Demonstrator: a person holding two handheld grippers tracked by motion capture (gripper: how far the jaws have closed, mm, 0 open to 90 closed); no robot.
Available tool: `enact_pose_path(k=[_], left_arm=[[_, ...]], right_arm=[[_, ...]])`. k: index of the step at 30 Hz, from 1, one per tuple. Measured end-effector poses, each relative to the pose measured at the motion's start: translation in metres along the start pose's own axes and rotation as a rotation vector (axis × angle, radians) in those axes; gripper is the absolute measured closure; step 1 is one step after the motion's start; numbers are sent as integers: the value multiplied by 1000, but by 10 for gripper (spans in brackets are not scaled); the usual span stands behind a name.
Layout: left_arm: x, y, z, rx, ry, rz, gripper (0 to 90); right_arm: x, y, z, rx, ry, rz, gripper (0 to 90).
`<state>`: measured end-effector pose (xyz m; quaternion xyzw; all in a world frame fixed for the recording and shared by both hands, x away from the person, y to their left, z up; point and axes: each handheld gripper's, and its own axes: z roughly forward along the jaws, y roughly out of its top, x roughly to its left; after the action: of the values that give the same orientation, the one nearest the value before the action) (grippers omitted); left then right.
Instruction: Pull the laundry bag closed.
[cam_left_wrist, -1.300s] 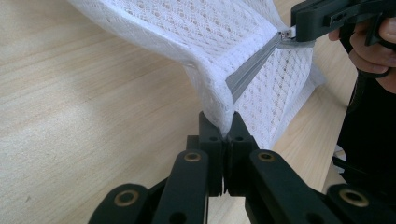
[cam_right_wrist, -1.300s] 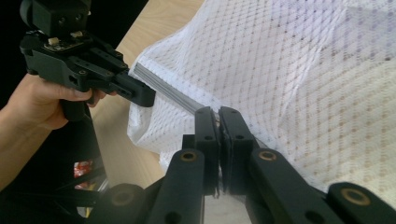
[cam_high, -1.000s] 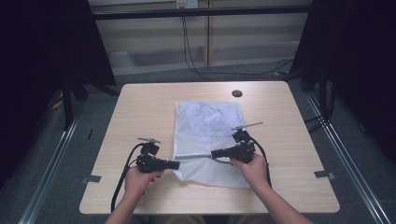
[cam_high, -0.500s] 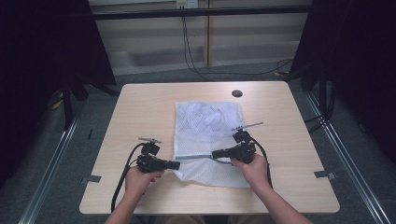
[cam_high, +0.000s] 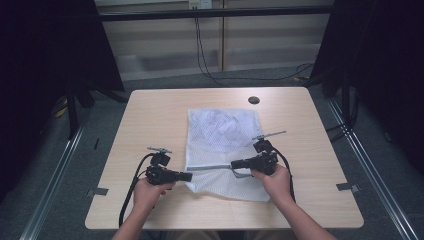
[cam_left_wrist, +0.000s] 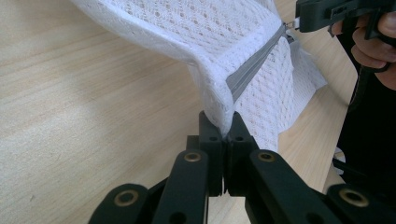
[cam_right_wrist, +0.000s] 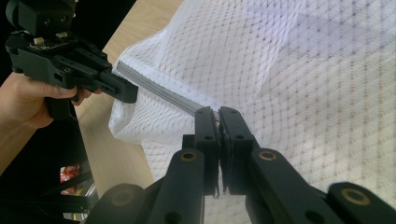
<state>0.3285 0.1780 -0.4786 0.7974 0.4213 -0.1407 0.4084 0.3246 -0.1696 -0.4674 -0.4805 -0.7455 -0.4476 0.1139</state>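
Pinching with the left gripper (cam_left_wrist: 223, 133), jaws clenched on the near left corner of the white mesh zippered laundry bag (cam_high: 223, 145), right where the grey zipper tape (cam_left_wrist: 254, 65) is ending at the seam

Pulling that corner up off the pale wooden table (cam_high: 150, 115), mesh draping away in soft folds on both sides of the grip

Clamping with the right gripper (cam_right_wrist: 218, 116), jaws shut on the zipper line itself, probably on the slider or its pull, though hidden between the jaws

Stretching the grey zipper tape taut between the two grips, the opposite gripper showing farther off in each gripper view

Lying flat farther back, the rest of the bag, spread over the middle of the table toward the far edge, something pale and crumpled showing faintly inside

Judging the bag as very light, limp and non-fragile: sagging wherever unsupported, bunching rather than sliding, snagging easily on an edge

Taking hold best at the stiffened parts, meaning the seamed corner beside the zipper end and the small slider, since open mesh is giving no firm purchase

Keeping the tape under tension, likely needed for the slider to be running cleanly

Sitting beyond the bag, near the far table edge, a small dark round cable hole (cam_high: 253, 100)
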Motion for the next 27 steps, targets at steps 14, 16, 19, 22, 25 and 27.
enact_pose_path(k=[14,16,19,22,25,27], left_arm=[[1,0,-1,0,-18,-11,888],[0,0,0,-2,-20,-16,888],[1,1,0,5,-12,-9,888],[1,1,1,5,-14,-15,888],[1,1,1,3,-17,-13,888],[1,1,2,1,-16,-21,888]], right_arm=[[-4,-1,-5,-4,3,9,871],[-5,-2,-6,-7,6,9,871],[-5,-2,-6,-4,4,12,871],[-6,-3,-6,-3,7,11,870],[-7,-3,-8,-9,1,21,871],[-7,-4,-8,-7,0,20,871]])
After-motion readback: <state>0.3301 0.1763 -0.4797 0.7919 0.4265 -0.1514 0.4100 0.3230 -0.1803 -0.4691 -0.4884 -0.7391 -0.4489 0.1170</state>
